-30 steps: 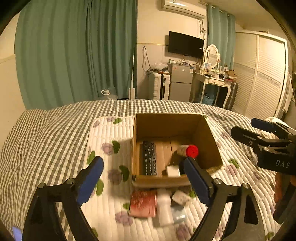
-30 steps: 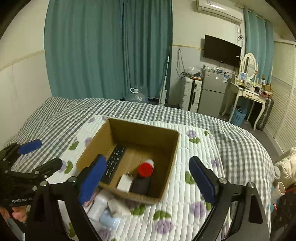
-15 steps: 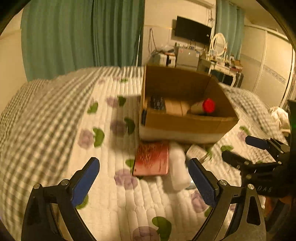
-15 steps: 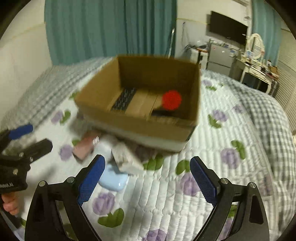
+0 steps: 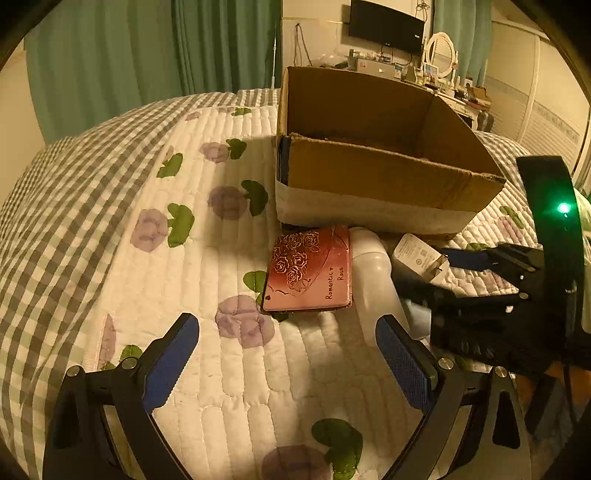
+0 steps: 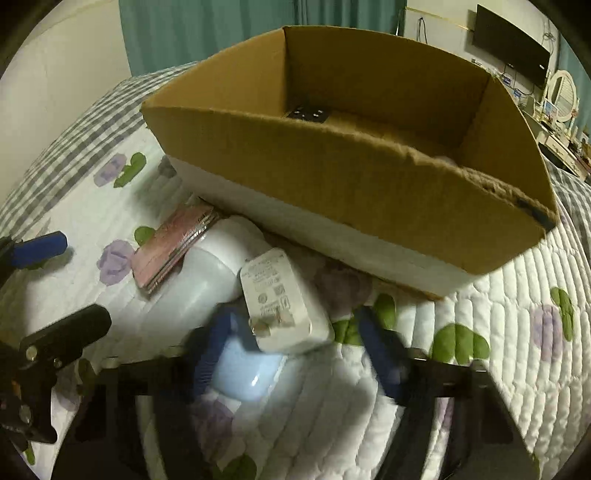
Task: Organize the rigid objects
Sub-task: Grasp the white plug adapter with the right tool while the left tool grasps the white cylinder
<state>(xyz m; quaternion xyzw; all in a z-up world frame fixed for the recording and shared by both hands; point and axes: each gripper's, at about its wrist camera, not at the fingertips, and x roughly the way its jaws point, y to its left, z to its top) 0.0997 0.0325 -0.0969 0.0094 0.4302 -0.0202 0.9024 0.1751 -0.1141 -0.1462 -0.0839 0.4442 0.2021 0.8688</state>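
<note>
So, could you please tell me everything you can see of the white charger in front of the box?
The charger is a white, glossy plastic block with rounded corners, grey printed markings on its upper face and metal prongs at the end nearest the right gripper. It lies tilted, propped on the white bottle and a pale blue case, just in front of the box on the quilt. The open right gripper's fingers flank it without touching.

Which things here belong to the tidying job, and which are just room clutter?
Job:
box
charger
white bottle
pink tin
pale blue case
remote in the box
right gripper, open around the charger
left gripper, open

Lying about:
quilt
curtains
TV
mirror
</note>
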